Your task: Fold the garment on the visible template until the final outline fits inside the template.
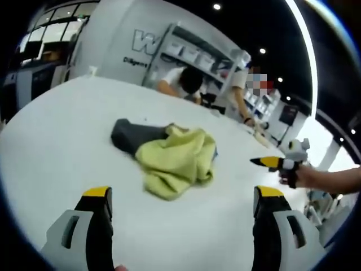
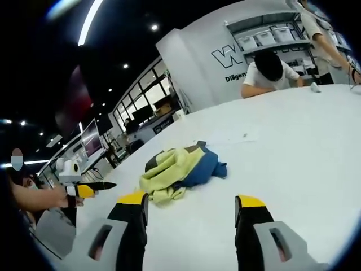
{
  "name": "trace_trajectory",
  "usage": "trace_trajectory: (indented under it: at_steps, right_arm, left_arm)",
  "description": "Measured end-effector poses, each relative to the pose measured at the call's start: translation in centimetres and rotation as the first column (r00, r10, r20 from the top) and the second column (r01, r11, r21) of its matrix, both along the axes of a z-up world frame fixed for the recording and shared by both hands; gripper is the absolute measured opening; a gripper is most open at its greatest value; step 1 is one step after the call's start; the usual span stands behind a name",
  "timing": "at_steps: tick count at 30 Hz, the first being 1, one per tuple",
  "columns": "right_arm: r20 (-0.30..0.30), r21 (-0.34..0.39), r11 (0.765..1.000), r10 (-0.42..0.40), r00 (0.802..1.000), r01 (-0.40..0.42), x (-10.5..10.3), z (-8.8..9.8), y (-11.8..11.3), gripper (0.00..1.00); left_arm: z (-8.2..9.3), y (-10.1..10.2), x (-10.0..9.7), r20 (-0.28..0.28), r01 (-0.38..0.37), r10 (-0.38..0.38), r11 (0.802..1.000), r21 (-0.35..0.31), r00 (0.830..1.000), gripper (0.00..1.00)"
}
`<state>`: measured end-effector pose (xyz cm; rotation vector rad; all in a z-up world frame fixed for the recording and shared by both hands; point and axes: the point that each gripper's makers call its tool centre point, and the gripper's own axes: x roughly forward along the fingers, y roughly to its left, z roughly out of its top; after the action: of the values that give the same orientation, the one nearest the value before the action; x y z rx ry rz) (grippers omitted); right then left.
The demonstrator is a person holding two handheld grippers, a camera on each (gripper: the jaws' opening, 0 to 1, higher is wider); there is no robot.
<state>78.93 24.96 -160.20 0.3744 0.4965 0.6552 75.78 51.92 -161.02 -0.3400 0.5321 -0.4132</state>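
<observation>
A crumpled garment point(image 1: 169, 155) of yellow-green, dark grey and a little blue cloth lies in a heap on the white table point(image 1: 56, 130). My left gripper point(image 1: 183, 195) stands open just short of it, jaws wide apart with nothing between them. From the right, a hand holds my right gripper point(image 1: 271, 162) above the table, beside the heap and apart from it. In the right gripper view the garment point(image 2: 180, 166) shows its blue part on the right. My right gripper point(image 2: 192, 202) is open and bare, close in front of the heap. The left gripper point(image 2: 90, 189) hovers at the left.
A person in a white top point(image 1: 183, 82) leans over the table's far edge, also seen from the other side point(image 2: 271, 70). Another person point(image 1: 242, 96) stands beside shelves point(image 1: 197, 53). Small items point(image 1: 256, 132) lie near that far edge. Table surface point(image 2: 293, 147) stretches wide around the heap.
</observation>
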Motion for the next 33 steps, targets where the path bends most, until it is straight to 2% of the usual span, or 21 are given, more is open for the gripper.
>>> trace_trajectory:
  at_steps: [8,14,16,17,20,22,23,25,33]
  right_arm:
    - [0.009,-0.012,1.0,0.02,1.0,-0.02,2.3,0.1,1.1,0.56]
    - [0.014,-0.059,0.997,0.045,0.999,-0.044,4.5,-0.1,1.7,0.51]
    - [0.029,-0.078,0.995,0.062,0.998,-0.06,6.2,0.3,2.5,0.49]
    - [0.038,-0.098,0.993,0.073,0.997,-0.069,7.9,0.6,3.1,0.48]
    - [0.041,-0.114,0.991,0.073,0.997,-0.068,9.8,0.3,3.2,0.46]
    - [0.042,-0.121,0.991,0.069,0.997,-0.063,10.4,0.3,3.2,0.45]
    - [0.035,-0.15,0.988,0.044,0.998,-0.038,11.9,0.1,3.3,0.45]
    - [0.029,-0.16,0.987,0.032,0.999,-0.027,13.0,-0.2,3.5,0.43]
    - [0.003,-0.23,0.973,0.032,0.999,-0.031,14.4,-1.3,4.3,0.32]
  left_arm:
    - [-0.2,0.1,1.6,0.004,0.003,-0.003,1.0,0.003,1.0,0.99]
    - [-0.1,-0.1,2.3,0.008,0.004,-0.004,1.0,0.0,1.0,0.99]
    - [0.0,-0.2,3.1,0.013,0.006,-0.006,1.0,0.0,1.0,0.99]
    - [0.0,-0.3,3.7,0.017,0.006,-0.006,1.0,-0.001,1.0,0.99]
    - [0.0,-0.4,4.2,0.017,0.01,-0.01,1.0,0.001,1.0,0.99]
    - [-0.1,-0.6,4.3,0.016,0.011,-0.011,1.0,0.004,1.0,0.99]
    - [0.0,-0.9,4.3,0.019,0.011,-0.011,1.0,0.006,1.0,0.99]
    - [0.0,-1.1,4.4,0.019,0.012,-0.012,1.0,-0.003,1.0,0.99]
    - [-0.2,-1.2,4.4,0.014,0.013,-0.013,1.0,-0.008,1.0,0.99]
